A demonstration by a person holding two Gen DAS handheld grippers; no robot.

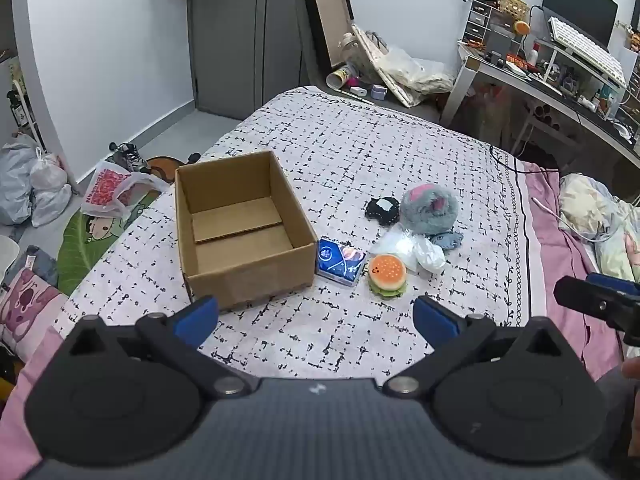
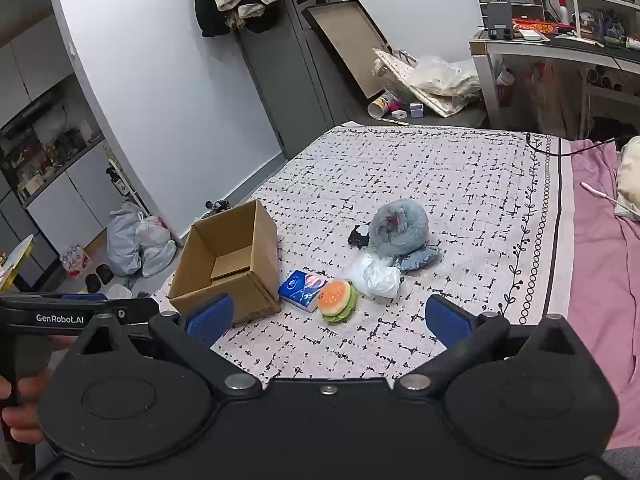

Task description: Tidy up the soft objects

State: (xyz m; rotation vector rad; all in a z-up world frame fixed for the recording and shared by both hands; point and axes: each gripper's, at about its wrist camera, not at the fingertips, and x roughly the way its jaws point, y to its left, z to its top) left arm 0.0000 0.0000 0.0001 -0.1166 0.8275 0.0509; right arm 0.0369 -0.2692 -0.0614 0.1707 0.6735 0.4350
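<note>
Left of centre: cardboard box (image 1: 240, 228), empty. Beside it, centre frame: tissue pack (image 1: 340, 266), burger plush (image 1: 388, 276), grey plush (image 1: 430, 208). All likely light, compressible; grip mid-body. Left gripper (image 1: 316, 320) and right gripper (image 2: 326, 320) both gape wide, holding nothing. Black item (image 1: 382, 210) behind unidentifiable.

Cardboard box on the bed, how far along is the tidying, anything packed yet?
Nothing is packed: the cardboard box shows only its bare floor. Nothing is in hand; the left gripper and right gripper are both open. Still left on the bedspread: burger toy, blue tissue pack, white plastic bag, grey plush, small black toy.
</note>
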